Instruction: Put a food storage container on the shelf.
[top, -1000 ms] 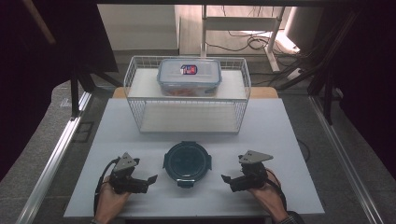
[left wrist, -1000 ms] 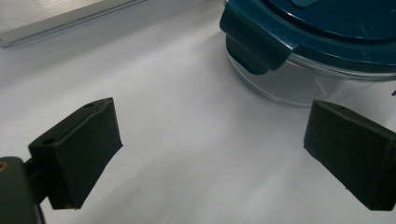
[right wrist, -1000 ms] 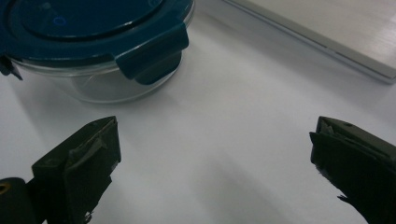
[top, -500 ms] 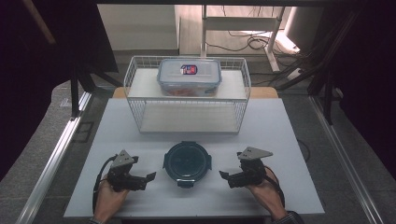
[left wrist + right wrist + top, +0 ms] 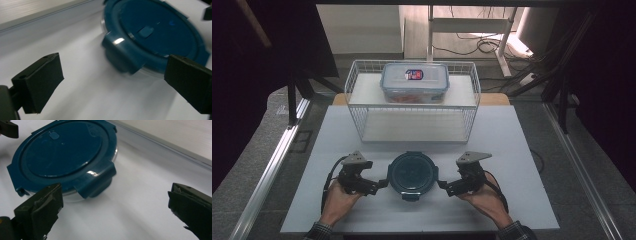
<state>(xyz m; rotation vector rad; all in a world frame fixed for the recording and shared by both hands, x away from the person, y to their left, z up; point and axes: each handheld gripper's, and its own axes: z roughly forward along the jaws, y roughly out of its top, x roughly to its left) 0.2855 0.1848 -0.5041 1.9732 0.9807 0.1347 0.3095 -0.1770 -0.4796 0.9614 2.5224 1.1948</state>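
Sitting at table [image 5: 522, 150] front centre, round blue container [image 5: 413, 172] is flanked by both grippers. Left gripper [image 5: 379, 186] is held w/ jaws wide apart just beside its left latch; right gripper [image 5: 442, 187] likewise at right latch. Wire basket [image 5: 357, 107] w/ lidded box [image 5: 414, 82] stands behind.

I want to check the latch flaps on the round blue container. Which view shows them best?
The right gripper view: the round blue container sits sharp there, one flap folded down at its near edge. The left gripper view shows another flap, but blurred. The high view shows the whole lid, flaps small.
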